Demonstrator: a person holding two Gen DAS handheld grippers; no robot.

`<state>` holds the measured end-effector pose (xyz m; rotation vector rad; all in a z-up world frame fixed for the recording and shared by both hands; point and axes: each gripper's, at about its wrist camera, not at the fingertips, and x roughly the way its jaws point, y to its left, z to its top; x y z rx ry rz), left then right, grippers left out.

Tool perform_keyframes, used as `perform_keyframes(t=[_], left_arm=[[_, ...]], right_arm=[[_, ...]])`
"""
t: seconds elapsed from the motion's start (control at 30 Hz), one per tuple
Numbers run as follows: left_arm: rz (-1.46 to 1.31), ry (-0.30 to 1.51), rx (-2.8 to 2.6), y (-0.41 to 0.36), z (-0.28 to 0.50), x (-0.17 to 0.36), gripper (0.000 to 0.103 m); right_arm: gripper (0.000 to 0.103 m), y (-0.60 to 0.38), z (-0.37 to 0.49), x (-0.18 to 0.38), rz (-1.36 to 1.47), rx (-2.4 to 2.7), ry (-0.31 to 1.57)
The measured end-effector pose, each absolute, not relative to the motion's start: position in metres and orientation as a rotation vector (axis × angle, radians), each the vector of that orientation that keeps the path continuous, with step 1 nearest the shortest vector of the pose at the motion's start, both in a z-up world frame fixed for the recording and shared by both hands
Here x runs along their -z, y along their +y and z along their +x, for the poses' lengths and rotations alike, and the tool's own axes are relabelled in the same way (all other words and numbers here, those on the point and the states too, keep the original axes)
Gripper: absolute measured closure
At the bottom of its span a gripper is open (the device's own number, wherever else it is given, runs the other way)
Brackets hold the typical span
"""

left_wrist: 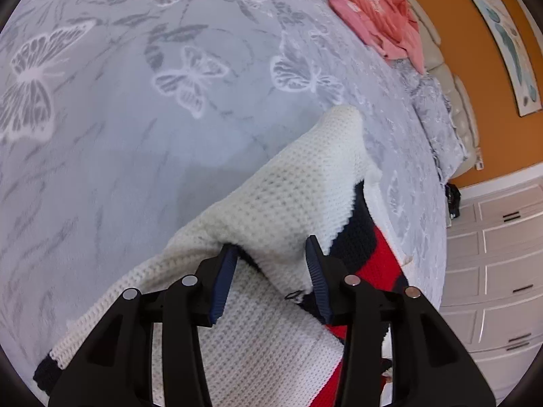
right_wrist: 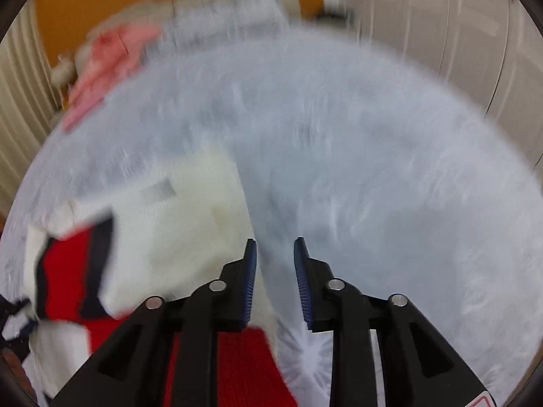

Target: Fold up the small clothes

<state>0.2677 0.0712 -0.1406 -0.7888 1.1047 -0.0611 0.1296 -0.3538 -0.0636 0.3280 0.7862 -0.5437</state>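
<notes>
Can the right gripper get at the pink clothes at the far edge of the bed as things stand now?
Probably yes. The right gripper is open with nothing between its pads, and only bare grey bedspread lies between it and the pink clothes, far off to its left. The view is blurred.

a grey butterfly-print bedspread (left_wrist: 135,118) covers the bed. at the far right stands an orange wall (left_wrist: 475,51) with a framed picture (left_wrist: 502,34); white drawers (left_wrist: 492,271) stand near right.
</notes>
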Motion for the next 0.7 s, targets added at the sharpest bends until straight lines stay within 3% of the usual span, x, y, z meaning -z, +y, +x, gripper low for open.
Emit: perform_keyframes(t=[0.03,0.1,0.23,0.33,0.4,0.47,0.5,0.53,0.57,0.7], left_arm=[[-0.793,1.105,0.058,0.072,0.267,0.142,0.063],[-0.787,1.106,0.056,0.072,0.268,0.145,0.063],[-0.751,1.118,0.042,0.068,0.271,0.147,0.066],[-0.741,1.132,0.05,0.07,0.27,0.148,0.071],[-0.752,1.14,0.059,0.074,0.27,0.151,0.079],[-0.77,1.15,0.081,0.079,0.271,0.156,0.082],[-0.771,1.154,0.09,0.08,0.271,0.157,0.084],[-0.765,1.156,0.098,0.082,0.271,0.158,0.085],[-0.758,1.159,0.101,0.082,0.271,0.158,0.088],[-0.758,1.161,0.116,0.084,0.271,0.16,0.088]], right_arm=[[0.073,-0.34,0.137,0.051,0.305,0.5,0.762],[0.058,-0.302,0.175,0.036,0.244,0.31,0.786],[0.059,-0.2,0.283,0.059,0.176,-0.166,0.945],[0.058,-0.143,0.345,0.082,0.067,-0.252,1.008],[0.047,-0.119,0.376,0.097,0.052,-0.275,1.066],[0.046,-0.113,0.395,0.113,0.061,-0.265,1.094],[0.049,-0.106,0.397,0.121,0.073,-0.256,1.122],[0.065,-0.098,0.405,0.13,0.094,-0.265,1.174],[0.096,-0.094,0.411,0.136,0.106,-0.301,1.202],[0.099,-0.085,0.417,0.099,0.159,-0.323,1.057]])
